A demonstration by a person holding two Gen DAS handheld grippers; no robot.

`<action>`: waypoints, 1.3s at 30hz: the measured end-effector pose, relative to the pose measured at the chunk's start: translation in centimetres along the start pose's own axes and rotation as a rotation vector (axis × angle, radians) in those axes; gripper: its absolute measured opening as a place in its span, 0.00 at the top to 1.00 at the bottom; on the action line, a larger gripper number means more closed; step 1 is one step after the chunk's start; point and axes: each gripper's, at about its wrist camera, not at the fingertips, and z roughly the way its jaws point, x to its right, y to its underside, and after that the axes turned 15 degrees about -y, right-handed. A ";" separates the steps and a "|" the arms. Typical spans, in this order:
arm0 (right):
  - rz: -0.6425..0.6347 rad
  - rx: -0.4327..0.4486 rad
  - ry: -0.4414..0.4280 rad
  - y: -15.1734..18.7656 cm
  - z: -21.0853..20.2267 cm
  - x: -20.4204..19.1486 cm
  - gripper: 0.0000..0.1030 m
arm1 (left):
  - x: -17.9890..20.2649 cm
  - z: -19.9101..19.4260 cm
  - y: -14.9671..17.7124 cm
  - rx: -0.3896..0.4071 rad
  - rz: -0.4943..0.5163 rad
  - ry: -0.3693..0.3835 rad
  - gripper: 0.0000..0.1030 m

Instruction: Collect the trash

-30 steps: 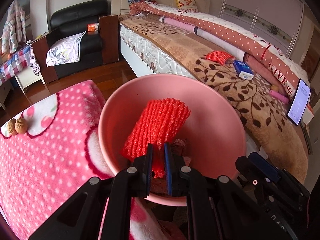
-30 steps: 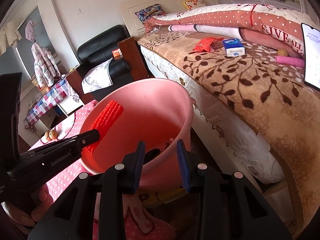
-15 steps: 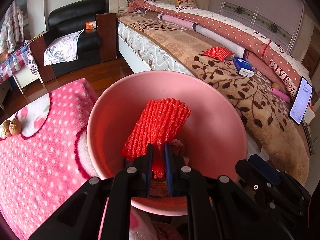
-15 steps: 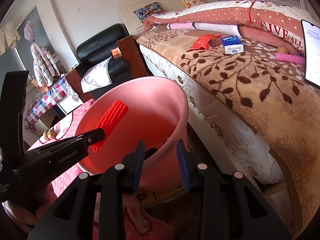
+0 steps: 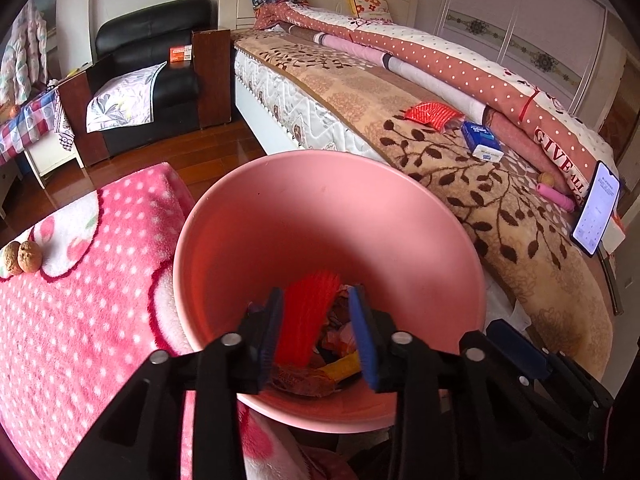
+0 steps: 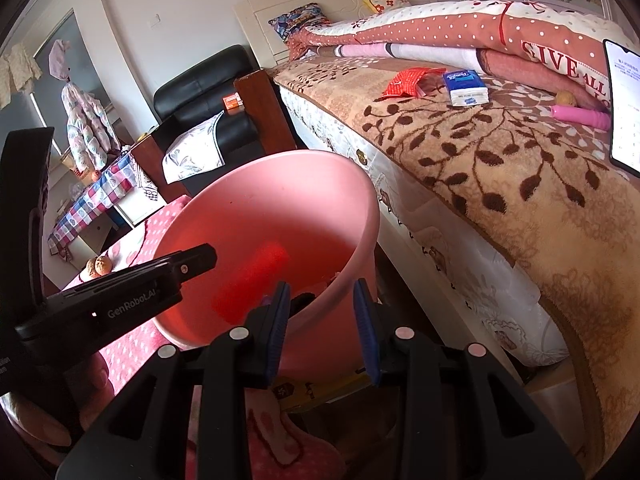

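A pink bucket stands tilted between a pink dotted blanket and the bed. My left gripper hangs over its mouth with its jaws opening. The red ribbed foam net lies loose between them, low inside the bucket, and looks blurred in the right wrist view. Beneath it lie several wrappers. My right gripper straddles the bucket's near wall, one finger inside and one outside, shut on it. On the bed lies a red wrapper.
A blue tissue pack, a pink tube and a lit phone are on the brown leaf bedspread. Two walnuts rest on the pink dotted blanket. A black armchair stands beyond the wooden floor.
My left jaws have spread apart and the red foam net, gripped upright before, has dropped down into the bucket. The right gripper has kept its hold on the bucket wall.
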 end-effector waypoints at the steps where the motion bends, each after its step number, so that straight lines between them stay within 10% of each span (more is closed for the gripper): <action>1: -0.002 0.000 0.000 0.0 0.0 -0.1 0.68 | 0.0 -0.1 0.0 0.002 -0.001 0.001 0.64; 39: -0.057 0.027 -0.017 0.6 -2.7 -4.5 0.68 | -4.4 -7.7 2.0 0.170 -0.075 -0.038 0.46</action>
